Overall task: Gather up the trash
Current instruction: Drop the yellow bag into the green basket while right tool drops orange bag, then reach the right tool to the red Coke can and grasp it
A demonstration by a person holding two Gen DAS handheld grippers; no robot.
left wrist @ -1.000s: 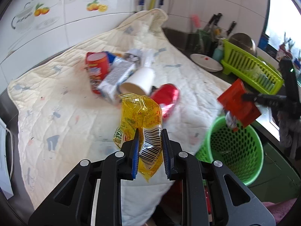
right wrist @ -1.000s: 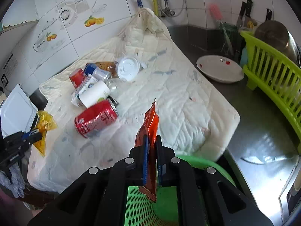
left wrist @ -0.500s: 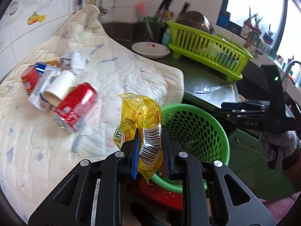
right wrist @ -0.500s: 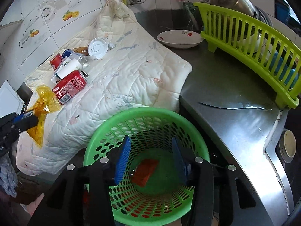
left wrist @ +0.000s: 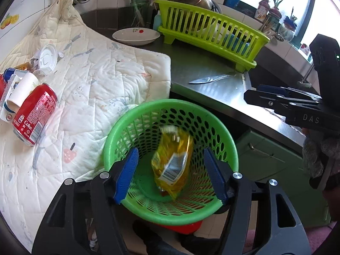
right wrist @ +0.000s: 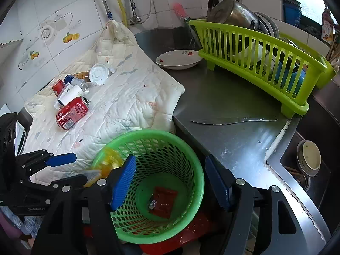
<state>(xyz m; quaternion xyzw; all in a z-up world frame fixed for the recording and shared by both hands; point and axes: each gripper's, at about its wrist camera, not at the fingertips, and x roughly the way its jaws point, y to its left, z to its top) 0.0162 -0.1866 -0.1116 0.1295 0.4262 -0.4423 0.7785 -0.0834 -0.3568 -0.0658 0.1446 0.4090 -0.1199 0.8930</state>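
Observation:
My left gripper (left wrist: 172,175) is open over the green basket (left wrist: 146,114). A yellow wrapper (left wrist: 173,159) is blurred in mid-fall inside the basket; it also shows at the basket's rim in the right wrist view (right wrist: 106,161). My right gripper (right wrist: 171,182) is open and empty above the same basket (right wrist: 191,148), where a red wrapper (right wrist: 163,199) lies on the bottom. A red Coke can (left wrist: 35,114), a white paper cup (left wrist: 21,89), a white lid (left wrist: 47,56) and other trash lie on the quilted cloth (left wrist: 95,80).
A knife (left wrist: 212,78) lies on the steel counter (left wrist: 212,59). A white bowl (left wrist: 136,36) and a lime dish rack (left wrist: 212,34) stand behind it. A sink (right wrist: 308,163) with a bowl is at the right. The basket sits below the counter edge.
My left gripper has opened and let go of the yellow wrapper, which drops into the basket. My right gripper stays open above the basket, the red wrapper lying inside.

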